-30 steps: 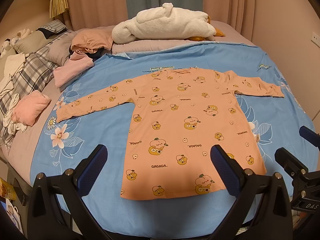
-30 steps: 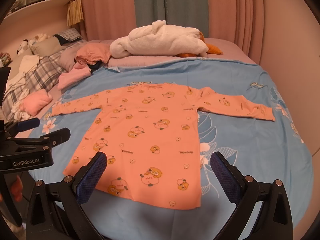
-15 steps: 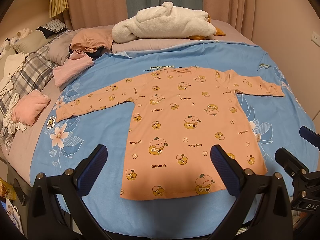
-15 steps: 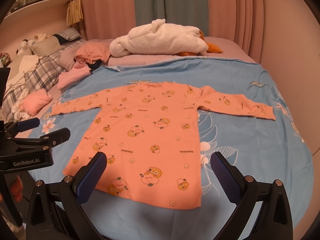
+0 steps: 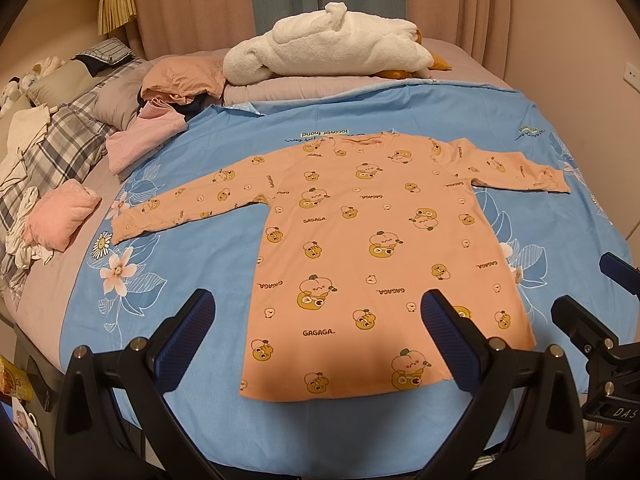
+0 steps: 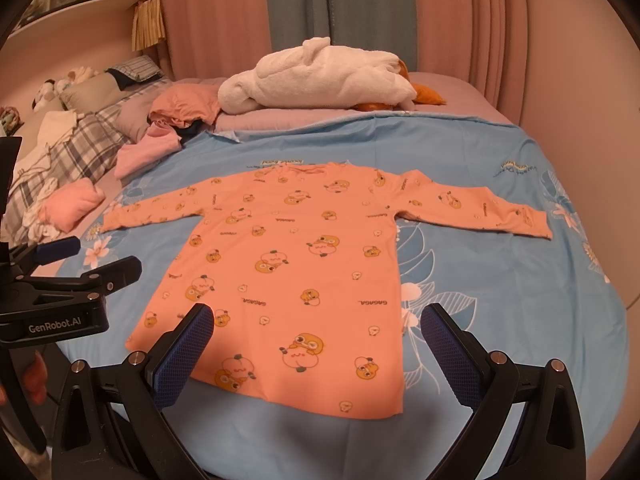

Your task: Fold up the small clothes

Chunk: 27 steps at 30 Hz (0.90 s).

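left gripper (image 5: 318, 330) fingers spread, only flat shirt (image 5: 372, 248) ahead | bare blue sheet (image 5: 192, 256) outside each finger | pink bundle (image 5: 60, 216), clothes pile (image 5: 160, 120) far left | white plush (image 5: 328, 48) far ahead

a bedroom: bed (image 5: 192, 264), pillows (image 5: 116, 104), curtains (image 5: 192, 4).

From where I'm driving, everything sits on a bed (image 5: 52, 304) with a greyish-pink sheet, and a blue floral cover (image 5: 192, 264) is spread over most of it. Flat on that cover I've got an orange long-sleeve shirt (image 5: 372, 248) with cartoon prints, both sleeves stretched out sideways. Off the cover there's a folded pink piece (image 5: 60, 216) near the left edge, a plaid blanket (image 5: 60, 148), a loose clothes pile (image 5: 172, 96), and a white plush blanket heap (image 5: 328, 52) at the far end.
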Each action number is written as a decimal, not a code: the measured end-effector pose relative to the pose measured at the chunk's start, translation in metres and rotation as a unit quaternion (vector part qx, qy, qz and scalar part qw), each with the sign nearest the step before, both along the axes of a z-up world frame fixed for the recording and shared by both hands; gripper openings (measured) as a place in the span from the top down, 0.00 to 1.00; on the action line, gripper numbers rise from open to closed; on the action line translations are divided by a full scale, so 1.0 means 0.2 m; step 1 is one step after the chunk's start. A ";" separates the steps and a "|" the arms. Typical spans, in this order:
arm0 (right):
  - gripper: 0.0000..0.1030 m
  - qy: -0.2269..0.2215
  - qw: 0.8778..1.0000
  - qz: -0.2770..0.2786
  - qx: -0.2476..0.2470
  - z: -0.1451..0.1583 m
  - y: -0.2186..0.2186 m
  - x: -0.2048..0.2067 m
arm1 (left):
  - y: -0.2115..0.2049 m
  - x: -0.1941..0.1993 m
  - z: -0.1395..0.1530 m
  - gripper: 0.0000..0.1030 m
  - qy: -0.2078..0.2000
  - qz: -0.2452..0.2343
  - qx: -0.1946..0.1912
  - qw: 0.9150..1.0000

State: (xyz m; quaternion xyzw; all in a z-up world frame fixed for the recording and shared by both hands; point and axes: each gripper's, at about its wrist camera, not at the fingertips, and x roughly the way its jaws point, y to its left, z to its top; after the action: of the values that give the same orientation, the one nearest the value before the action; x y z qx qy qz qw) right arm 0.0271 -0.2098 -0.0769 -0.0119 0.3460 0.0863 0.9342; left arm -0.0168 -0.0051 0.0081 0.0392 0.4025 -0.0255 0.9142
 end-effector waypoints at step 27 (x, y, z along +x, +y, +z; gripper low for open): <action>0.01 0.111 0.961 -0.044 0.252 -0.42 -0.44 0.26 | 0.06 0.34 -0.41 0.00 0.109 0.000 -0.129 0.986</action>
State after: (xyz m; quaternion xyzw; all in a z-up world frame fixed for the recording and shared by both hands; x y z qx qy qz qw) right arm 0.0781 -0.2982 -0.1603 0.2482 0.4144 0.1304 0.8658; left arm 0.0503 0.0062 -0.0737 -0.0825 0.4927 -0.0813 0.8624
